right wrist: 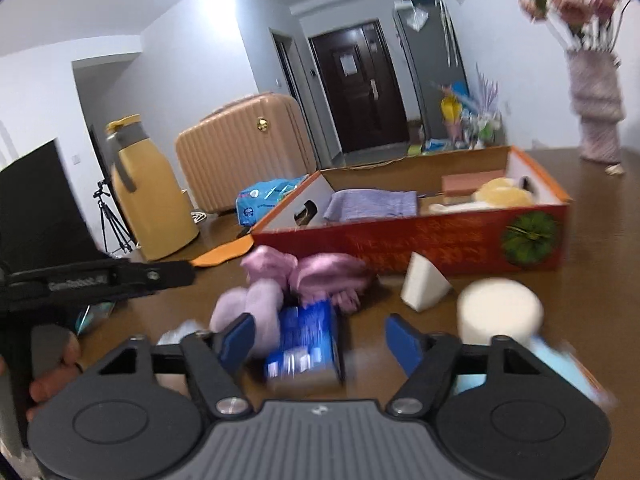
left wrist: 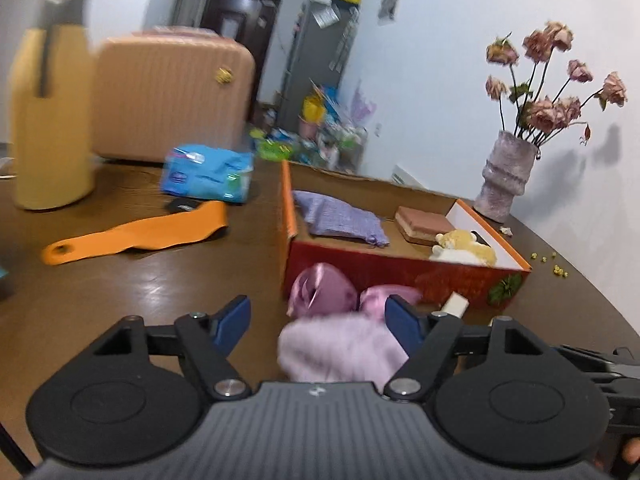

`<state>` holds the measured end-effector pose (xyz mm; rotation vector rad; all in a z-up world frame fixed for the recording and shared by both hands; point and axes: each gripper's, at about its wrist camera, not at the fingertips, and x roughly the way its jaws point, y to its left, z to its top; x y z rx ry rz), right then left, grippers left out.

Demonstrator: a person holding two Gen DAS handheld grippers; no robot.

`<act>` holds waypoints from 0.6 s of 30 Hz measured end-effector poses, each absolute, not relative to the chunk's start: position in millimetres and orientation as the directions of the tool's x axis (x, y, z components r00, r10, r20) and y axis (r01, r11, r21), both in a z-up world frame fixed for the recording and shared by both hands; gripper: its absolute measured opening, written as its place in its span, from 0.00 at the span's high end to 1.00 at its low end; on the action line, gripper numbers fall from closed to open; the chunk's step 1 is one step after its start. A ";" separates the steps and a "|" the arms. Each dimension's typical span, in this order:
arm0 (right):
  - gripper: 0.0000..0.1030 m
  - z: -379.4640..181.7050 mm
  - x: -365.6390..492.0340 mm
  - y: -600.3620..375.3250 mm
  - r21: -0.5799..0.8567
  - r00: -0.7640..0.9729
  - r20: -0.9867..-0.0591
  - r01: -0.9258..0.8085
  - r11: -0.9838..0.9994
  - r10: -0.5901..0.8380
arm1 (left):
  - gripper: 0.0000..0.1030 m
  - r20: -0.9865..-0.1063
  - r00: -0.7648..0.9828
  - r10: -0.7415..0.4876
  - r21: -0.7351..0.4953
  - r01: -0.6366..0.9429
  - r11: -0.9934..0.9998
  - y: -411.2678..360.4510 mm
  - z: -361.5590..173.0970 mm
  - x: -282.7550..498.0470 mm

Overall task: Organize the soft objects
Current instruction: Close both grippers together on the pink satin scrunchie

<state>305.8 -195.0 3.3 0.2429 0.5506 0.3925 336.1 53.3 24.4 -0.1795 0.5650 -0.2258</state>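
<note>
Left gripper (left wrist: 318, 322) jaws wide, straddling a fluffy lilac plush (left wrist: 340, 354), ungripped. Right gripper (right wrist: 320, 340) wide open over a blue packet (right wrist: 306, 346).

Box on table, loose soft items in front of it.

Box (left wrist: 404, 276) sits on table (left wrist: 160, 280); inside lie a cloth pouch (left wrist: 340, 220) at left, a sponge block (left wrist: 424, 224) and plush toy (left wrist: 464, 246) at right. A satin bow (left wrist: 324, 290) lies against the box's near wall, a fluffy piece (left wrist: 340, 354) just before it. Left of the box: strap (left wrist: 136, 234), wipes pack (left wrist: 208, 174), flask (left wrist: 48, 104), with suitcase (left wrist: 172, 96) behind. Vase (left wrist: 506, 176) stands beyond the box's right end.
</note>
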 end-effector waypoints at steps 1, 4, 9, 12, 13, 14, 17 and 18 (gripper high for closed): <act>0.42 2.5 323.2 -191.1 0.334 0.780 -0.465 -0.284 0.899 0.419 | 0.28 -0.528 0.805 -0.270 -0.232 0.169 0.958 51.1 21.0 355.8; 0.45 -4.9 369.2 -181.5 0.363 0.763 -0.509 -0.231 0.903 0.400 | 0.41 -0.601 0.749 -0.278 -0.254 0.151 0.955 48.7 3.5 397.9; 0.69 -25.0 410.4 -171.3 0.354 0.721 -0.575 -0.206 0.912 0.386 | 0.80 -0.627 0.698 -0.346 -0.342 0.152 0.927 54.9 -19.0 420.8; 0.88 -30.7 410.6 -164.3 0.340 0.717 -0.570 -0.237 0.910 0.400 | 0.85 -0.619 0.703 -0.351 -0.331 0.171 0.928 53.5 -21.3 419.4; 0.90 -31.1 409.6 -162.5 0.336 0.718 -0.569 -0.242 0.910 0.401 | 0.86 -0.615 0.706 -0.351 -0.329 0.174 0.928 52.7 -20.0 417.9; 0.92 -31.1 409.0 -161.6 0.333 0.716 -0.570 -0.247 0.910 0.402 | 0.87 -0.607 0.713 -0.351 -0.327 0.179 0.928 52.1 -16.1 414.1; 0.95 -20.1 400.5 -160.1 0.333 0.738 -0.535 -0.262 0.906 0.411 | 0.87 -0.566 0.746 -0.352 -0.310 0.203 0.929 46.7 4.1 398.6; 0.95 -12.1 394.2 -160.4 0.329 0.756 -0.511 -0.268 0.906 0.409 | 0.87 -0.546 0.758 -0.356 -0.303 0.218 0.928 45.5 13.8 391.9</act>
